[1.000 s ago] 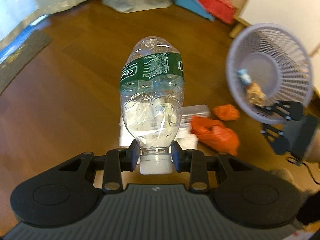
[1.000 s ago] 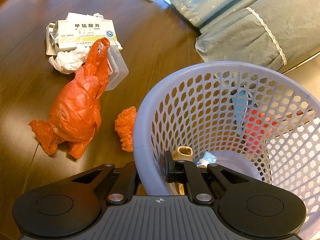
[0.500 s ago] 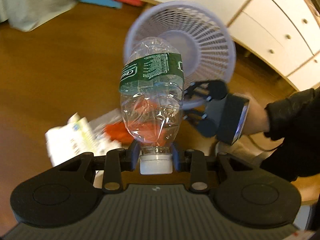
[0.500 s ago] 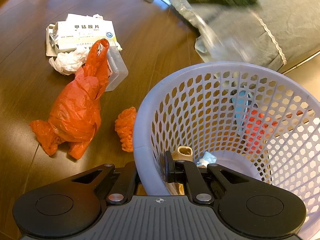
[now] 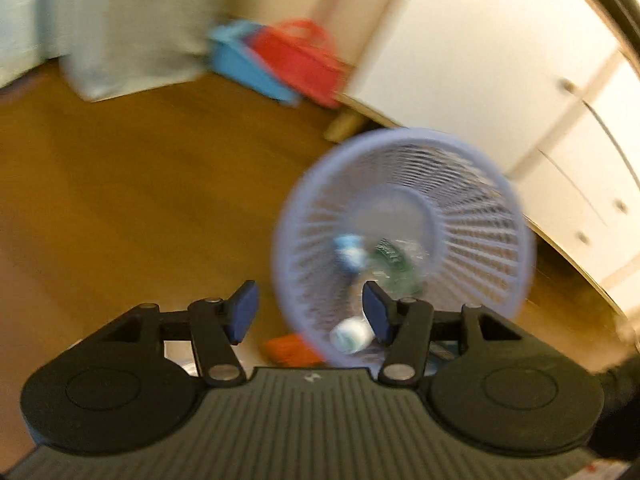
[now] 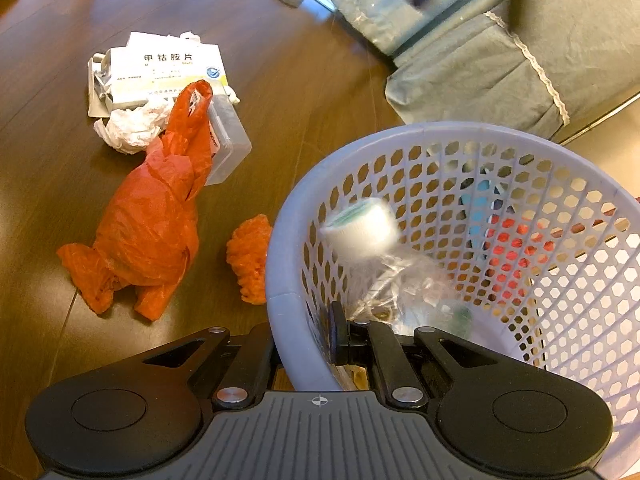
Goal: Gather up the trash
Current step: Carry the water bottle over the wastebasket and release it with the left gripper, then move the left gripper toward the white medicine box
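Lying inside the lilac mesh basket (image 6: 472, 216) is the clear plastic bottle (image 6: 384, 268), white cap up, green label low, blurred; a small blue scrap (image 5: 349, 255) sits beside it on the basket floor. Left gripper (image 5: 311, 309) hangs above the basket, jaws apart and just opened further, nothing between them; bottle below and free of it. Right gripper (image 6: 306, 340) is clamped on the basket's near rim. On the wooden floor (image 6: 280, 80): orange bag (image 6: 148, 232), medicine box (image 6: 168, 70).
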Available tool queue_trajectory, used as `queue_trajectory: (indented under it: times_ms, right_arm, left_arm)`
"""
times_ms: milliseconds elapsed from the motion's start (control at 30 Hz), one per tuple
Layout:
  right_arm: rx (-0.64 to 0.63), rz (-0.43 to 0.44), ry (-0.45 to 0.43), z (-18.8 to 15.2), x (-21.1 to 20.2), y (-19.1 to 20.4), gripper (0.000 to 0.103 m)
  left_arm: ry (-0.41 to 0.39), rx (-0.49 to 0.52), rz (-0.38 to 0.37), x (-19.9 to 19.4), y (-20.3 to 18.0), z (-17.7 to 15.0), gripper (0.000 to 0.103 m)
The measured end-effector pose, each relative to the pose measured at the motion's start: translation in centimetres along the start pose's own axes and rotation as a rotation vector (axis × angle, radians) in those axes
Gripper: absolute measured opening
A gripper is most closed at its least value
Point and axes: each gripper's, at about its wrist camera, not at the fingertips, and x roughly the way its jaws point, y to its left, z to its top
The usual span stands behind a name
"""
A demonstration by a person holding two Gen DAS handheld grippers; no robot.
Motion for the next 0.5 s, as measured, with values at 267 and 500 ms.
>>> queue_trajectory:
  times_ms: [267, 500]
  right_arm:
    - [-0.009, 0.001, 0.002, -0.1, 0.0, 0.0, 0.004]
    - [-0.02, 0.001, 0.008, -0.1, 0.0, 0.1, 0.004]
  left_arm:
    - [-0.045, -0.266, 0.345, -4.4, 8.8, -7.5, 0.055]
    - [0.043, -0.275, 0.433, -2.8, 10.4, -12.8, 0.055]
